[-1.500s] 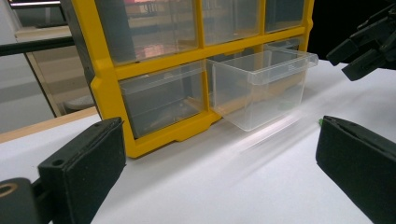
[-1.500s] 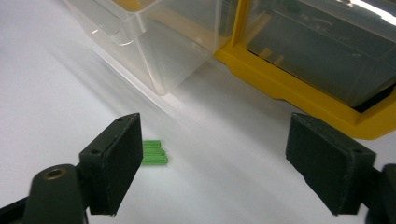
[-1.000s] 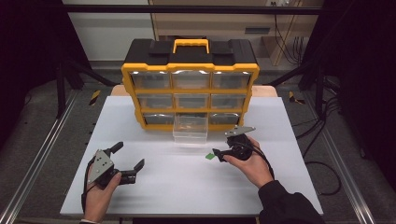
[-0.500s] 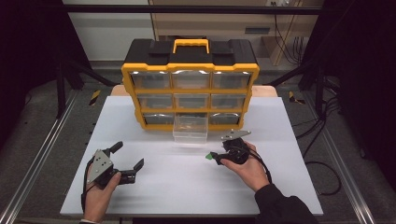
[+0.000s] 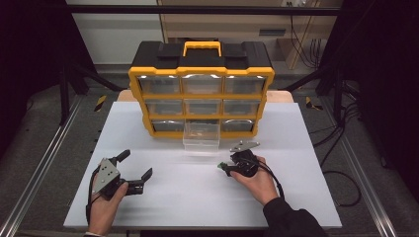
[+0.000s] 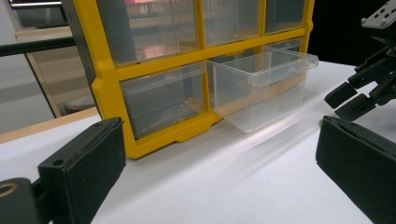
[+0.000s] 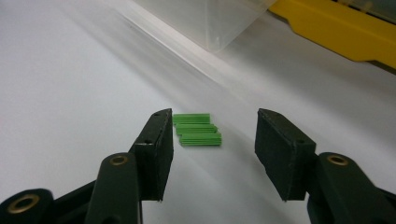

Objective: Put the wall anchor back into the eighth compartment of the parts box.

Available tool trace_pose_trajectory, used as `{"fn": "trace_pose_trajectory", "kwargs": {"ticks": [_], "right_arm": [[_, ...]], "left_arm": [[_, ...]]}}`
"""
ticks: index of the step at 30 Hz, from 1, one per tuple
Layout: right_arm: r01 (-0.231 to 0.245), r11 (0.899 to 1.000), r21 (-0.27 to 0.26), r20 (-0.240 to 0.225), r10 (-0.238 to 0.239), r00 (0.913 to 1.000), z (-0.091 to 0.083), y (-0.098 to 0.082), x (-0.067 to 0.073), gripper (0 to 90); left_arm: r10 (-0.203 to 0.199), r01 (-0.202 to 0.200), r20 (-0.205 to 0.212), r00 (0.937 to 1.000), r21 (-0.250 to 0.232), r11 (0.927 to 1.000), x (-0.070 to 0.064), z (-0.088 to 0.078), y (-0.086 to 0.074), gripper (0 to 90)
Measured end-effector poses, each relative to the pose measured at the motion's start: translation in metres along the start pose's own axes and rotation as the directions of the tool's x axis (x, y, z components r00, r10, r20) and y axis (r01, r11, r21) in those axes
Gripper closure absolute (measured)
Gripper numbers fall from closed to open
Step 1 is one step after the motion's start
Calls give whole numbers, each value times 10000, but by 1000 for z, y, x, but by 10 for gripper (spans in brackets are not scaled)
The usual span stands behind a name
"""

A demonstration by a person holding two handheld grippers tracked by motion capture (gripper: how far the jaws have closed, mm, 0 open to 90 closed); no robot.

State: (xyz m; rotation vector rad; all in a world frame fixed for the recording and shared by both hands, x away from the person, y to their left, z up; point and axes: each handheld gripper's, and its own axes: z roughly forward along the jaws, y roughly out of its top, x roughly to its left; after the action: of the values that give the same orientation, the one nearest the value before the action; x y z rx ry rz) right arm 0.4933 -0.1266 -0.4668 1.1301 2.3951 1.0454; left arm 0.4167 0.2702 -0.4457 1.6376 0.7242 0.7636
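A small green ribbed piece (image 7: 197, 130) lies flat on the white table (image 5: 197, 197), in front of the pulled-out clear drawer (image 5: 201, 136). My right gripper (image 7: 215, 116) sits low over it with a jaw on each side. The jaws have just been closing. The left jaw is right beside the piece and the other stands clear of it, so neither pad presses. In the high view this gripper (image 5: 225, 169) is right of centre. My left gripper (image 5: 137, 163) rests at the front left, open with nothing between its jaws.
A yellow and black drawer cabinet (image 5: 201, 84) stands at the back of the table, its bottom middle drawer (image 6: 261, 88) drawn out and looking empty. The left gripper view also shows the right gripper (image 6: 355, 95) off to its right.
The right gripper has sunk a little toward the table and its jaws have narrowed around the green piece. The left hand has stayed put.
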Motion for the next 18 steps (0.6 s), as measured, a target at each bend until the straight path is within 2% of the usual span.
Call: {"fn": "trace_pose_trajectory", "kwargs": {"ticks": [4, 5, 9, 14, 18], "right_arm": [[-32, 10000, -42, -38, 32, 10000, 3, 0, 3, 483], [123, 9999, -12, 19, -123, 9999, 4, 0, 3, 486], [-57, 10000, -6, 2, 57, 10000, 6, -1, 4, 500], [71, 9999, 101, 8, -72, 10000, 10, -4, 5, 509], [-61, 10000, 43, -32, 61, 10000, 13, -5, 6, 519]], "left_arm": [[-20, 20, -16, 10000, 1, 10000, 0, 0, 0, 10], [-15, 15, -7, 10000, -7, 10000, 0, 0, 0, 10], [6, -6, -18, 10000, -10, 10000, 0, 0, 0, 10], [1, -1, -40, 10000, -21, 10000, 1, 0, 0, 11], [11, -11, -30, 10000, -16, 10000, 1, 0, 0, 11]]}}
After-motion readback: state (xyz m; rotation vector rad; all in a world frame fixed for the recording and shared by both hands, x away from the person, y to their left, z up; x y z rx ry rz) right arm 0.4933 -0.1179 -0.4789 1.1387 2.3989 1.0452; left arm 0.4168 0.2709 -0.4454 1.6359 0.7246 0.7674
